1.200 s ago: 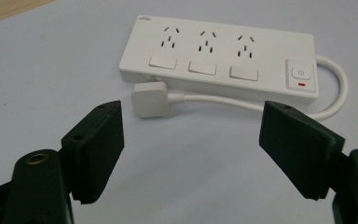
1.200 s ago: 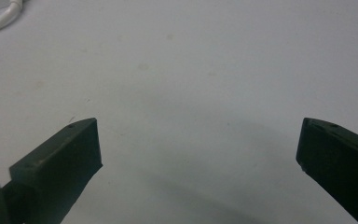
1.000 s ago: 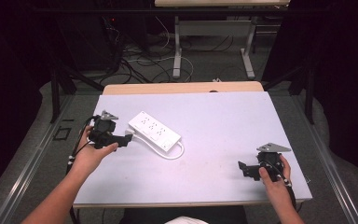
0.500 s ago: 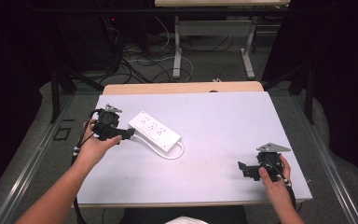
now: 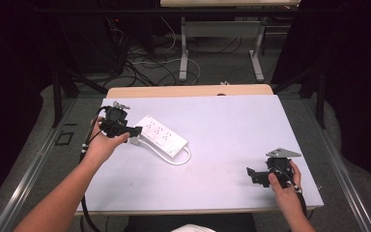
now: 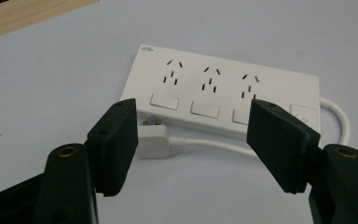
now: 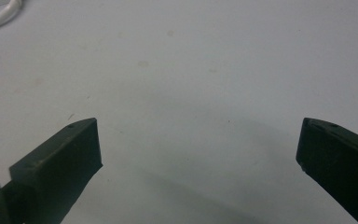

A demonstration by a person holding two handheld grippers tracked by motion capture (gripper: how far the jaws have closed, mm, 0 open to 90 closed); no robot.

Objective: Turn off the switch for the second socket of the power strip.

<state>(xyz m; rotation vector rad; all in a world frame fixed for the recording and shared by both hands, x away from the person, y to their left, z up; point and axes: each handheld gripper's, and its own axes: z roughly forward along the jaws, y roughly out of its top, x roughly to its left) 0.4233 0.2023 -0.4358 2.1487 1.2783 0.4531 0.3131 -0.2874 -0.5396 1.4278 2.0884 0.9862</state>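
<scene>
Ahead of the left gripper (image 6: pixel 193 140), whose jaws stand wide apart, a white plug (image 6: pixel 154 139) and its cord (image 6: pixel 214 144) lie just before the power strip (image 6: pixel 223 91), blocking a straight pass. The counter (image 5: pixel 232 125) between the strip and the right gripper (image 5: pixel 255 175) lies bare.

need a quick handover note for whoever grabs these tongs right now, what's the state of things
Left tongs: open, held just short of the white power strip, jaws aimed at the plug and cable lying beside its near edge. Nothing gripped.
Right tongs: open, empty, low over bare table at the near right corner, away from the strip.
Power strip: flat on the left half of the table, three sockets up, all empty; its own cable loops round one end back to the plug.
Done: nothing handled so far, by the look of it.
Left: probably close on the plug or strip; the goal after that is unclear.
</scene>
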